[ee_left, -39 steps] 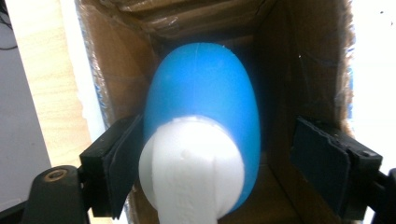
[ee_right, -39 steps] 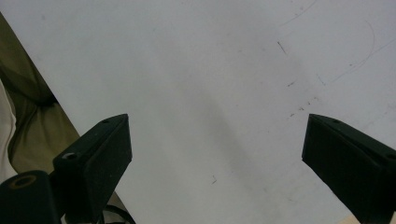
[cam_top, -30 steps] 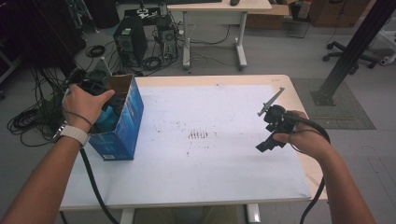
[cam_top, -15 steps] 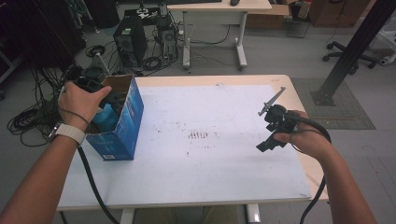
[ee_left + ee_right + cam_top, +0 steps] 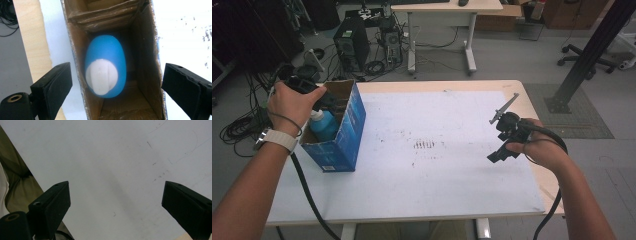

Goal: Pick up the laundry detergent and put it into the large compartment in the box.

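A blue cardboard box [image 5: 346, 134] stands open-topped on the left part of the white table [image 5: 437, 190]. Inside it a blue bottle [image 5: 323, 125] with a white cap stands upright. My left gripper [image 5: 323, 102] hovers over the box, mostly covered by the hand. In the left gripper view the jaws look straight down into the box [image 5: 147, 50]. The left gripper [image 5: 116, 72] is open, its jaws have just been opening, and they stand wide of the bottle [image 5: 107, 60] without touching it. My right gripper [image 5: 498, 141] hangs open above bare table [image 5: 112, 157] near the right edge, the gripper [image 5: 115, 195] holding nothing.
The box sits close to the table's left edge, with wood showing beside it [image 5: 30, 37]. Behind the table are a second desk [image 5: 447, 7], a computer tower [image 5: 353, 47] and floor cables [image 5: 237, 130]. A black post [image 5: 587, 55] rises at the right.
My left hand has shifted slightly to the left over the box, and more of the bottle shows. The right hand has kept still.
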Demonstrator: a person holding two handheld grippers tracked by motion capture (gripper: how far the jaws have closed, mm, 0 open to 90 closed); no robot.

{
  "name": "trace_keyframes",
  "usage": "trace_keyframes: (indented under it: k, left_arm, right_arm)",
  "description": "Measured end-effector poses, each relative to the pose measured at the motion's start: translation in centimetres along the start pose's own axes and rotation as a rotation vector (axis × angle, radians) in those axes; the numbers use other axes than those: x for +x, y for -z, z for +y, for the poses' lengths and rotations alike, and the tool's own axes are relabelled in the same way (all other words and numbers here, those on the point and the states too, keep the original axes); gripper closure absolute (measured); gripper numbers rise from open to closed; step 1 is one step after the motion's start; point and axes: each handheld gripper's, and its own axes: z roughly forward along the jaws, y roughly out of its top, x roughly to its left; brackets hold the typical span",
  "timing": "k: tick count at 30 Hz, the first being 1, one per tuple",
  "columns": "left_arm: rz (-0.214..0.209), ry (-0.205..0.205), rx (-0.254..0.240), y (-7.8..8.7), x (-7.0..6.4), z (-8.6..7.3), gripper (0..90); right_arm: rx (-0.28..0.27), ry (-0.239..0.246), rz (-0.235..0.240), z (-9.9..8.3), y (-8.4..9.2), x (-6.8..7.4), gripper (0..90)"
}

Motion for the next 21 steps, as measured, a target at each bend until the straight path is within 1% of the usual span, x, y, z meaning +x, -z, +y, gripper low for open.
trace_keyframes:
  k: [5, 8, 15, 16, 19, 21]
  left_arm:
    - [-0.006, -0.003, -0.010, 0.4, 0.1, -0.1, 9.8]
    - [-0.017, -0.013, -0.018, 0.7, 0.0, -0.1, 9.9]
    - [-0.028, -0.054, -0.029, 1.4, -0.7, -0.1, 9.9]
    - [-0.030, -0.061, -0.036, 1.6, -0.8, -0.1, 9.9]
    - [-0.021, -0.079, -0.042, 1.9, -1.2, -0.1, 9.9]
    - [-0.024, -0.089, -0.048, 2.1, -1.5, -0.1, 9.8]
  right_arm:
    - [0.000, 0.000, -0.001, 0.1, 0.1, 0.1, 8.5]
    - [-0.002, 0.001, 0.000, 0.1, 0.1, 0.1, 8.5]
    - [0.001, 0.002, -0.001, 0.2, 0.2, 0.2, 8.5]
    - [0.001, 0.003, -0.001, 0.3, 0.2, 0.3, 8.5]
    - [-0.001, 0.005, -0.001, 0.3, 0.3, 0.3, 8.5]
    - [-0.002, 0.004, -0.002, 0.4, 0.3, 0.3, 8.5]
